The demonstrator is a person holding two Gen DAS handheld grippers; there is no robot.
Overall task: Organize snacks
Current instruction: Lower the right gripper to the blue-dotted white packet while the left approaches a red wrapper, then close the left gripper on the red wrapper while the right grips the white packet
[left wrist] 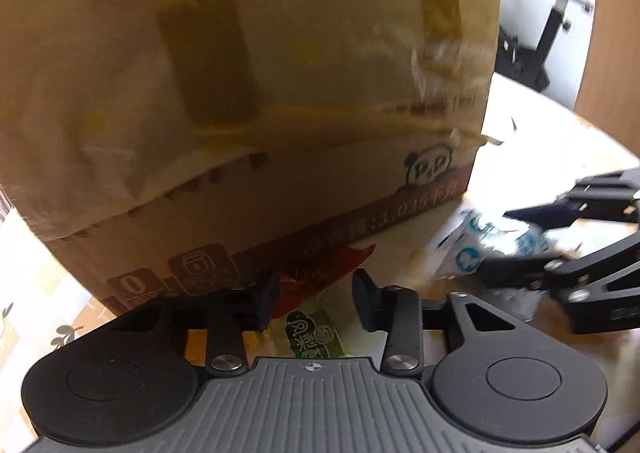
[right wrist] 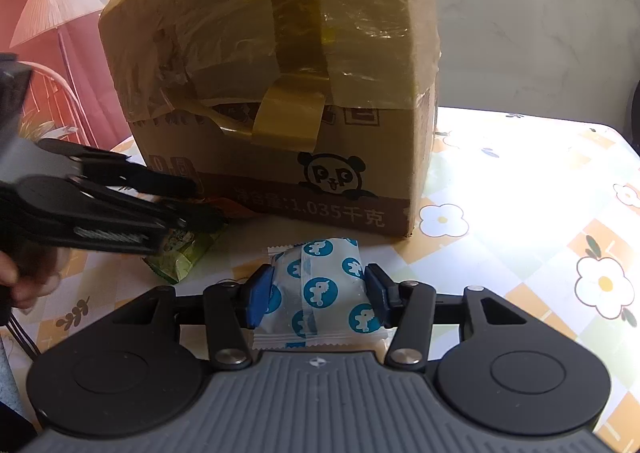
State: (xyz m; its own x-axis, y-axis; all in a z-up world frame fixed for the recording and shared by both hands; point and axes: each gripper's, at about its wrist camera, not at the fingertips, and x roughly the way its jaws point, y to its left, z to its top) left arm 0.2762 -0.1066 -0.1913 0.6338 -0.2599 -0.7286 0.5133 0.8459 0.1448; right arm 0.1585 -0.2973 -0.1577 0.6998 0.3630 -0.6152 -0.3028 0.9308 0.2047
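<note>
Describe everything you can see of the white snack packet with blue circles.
The white snack packet is a small pillow-shaped wrapper of glossy plastic film, printed with blue circles that hold a white animal figure. It has crimped, serrated end seals and a seam down its middle. It lies flat on the flowered tablecloth, just in front of the cardboard box. The right claw grips it, one pad on each long side.

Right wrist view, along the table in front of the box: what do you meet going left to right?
Left tool → green snack packet under it → white packet with blue circles, between the right tool's pads → flower-print tablecloth.
</note>
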